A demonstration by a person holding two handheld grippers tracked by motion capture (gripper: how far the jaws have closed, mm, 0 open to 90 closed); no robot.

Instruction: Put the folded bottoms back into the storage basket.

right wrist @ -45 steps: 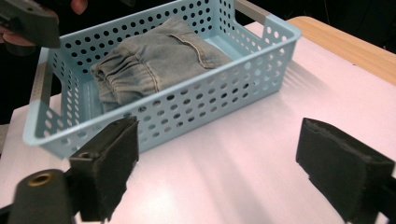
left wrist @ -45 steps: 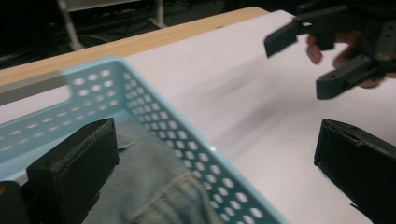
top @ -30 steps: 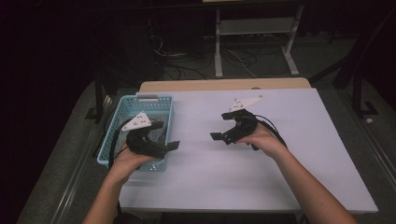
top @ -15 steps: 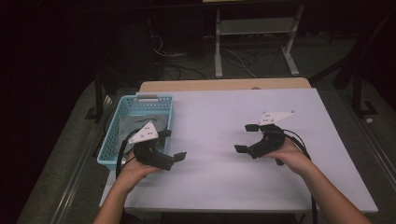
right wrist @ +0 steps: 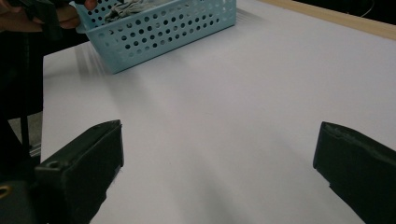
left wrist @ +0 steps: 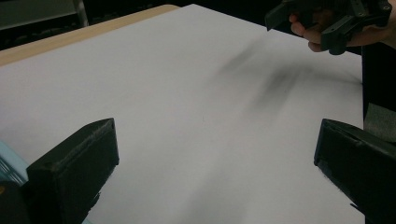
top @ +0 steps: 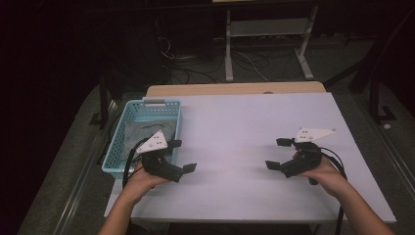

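Note:
My left gripper [top: 182,155] is held over the white table [top: 235,127] at its near left, just right of a light blue basket [top: 155,103]. Its jaws stand wide apart with nothing between them, as the left gripper view [left wrist: 215,154] confirms. My right gripper [top: 276,153] hovers at the near right, also open and empty [right wrist: 219,158]. The two grippers point toward each other across bare tabletop. A grey cloth [top: 142,131] lies inside the basket [right wrist: 163,32].
The table's wooden far edge [top: 235,89] borders a dark floor with cables and a white metal stand [top: 266,34]. The other hand and its gripper [left wrist: 327,18] show far off in the left gripper view.
Both hands have drawn back toward the near edge and moved apart. The left gripper left the basket's near end; the right gripper went right. Both jaws stayed open.

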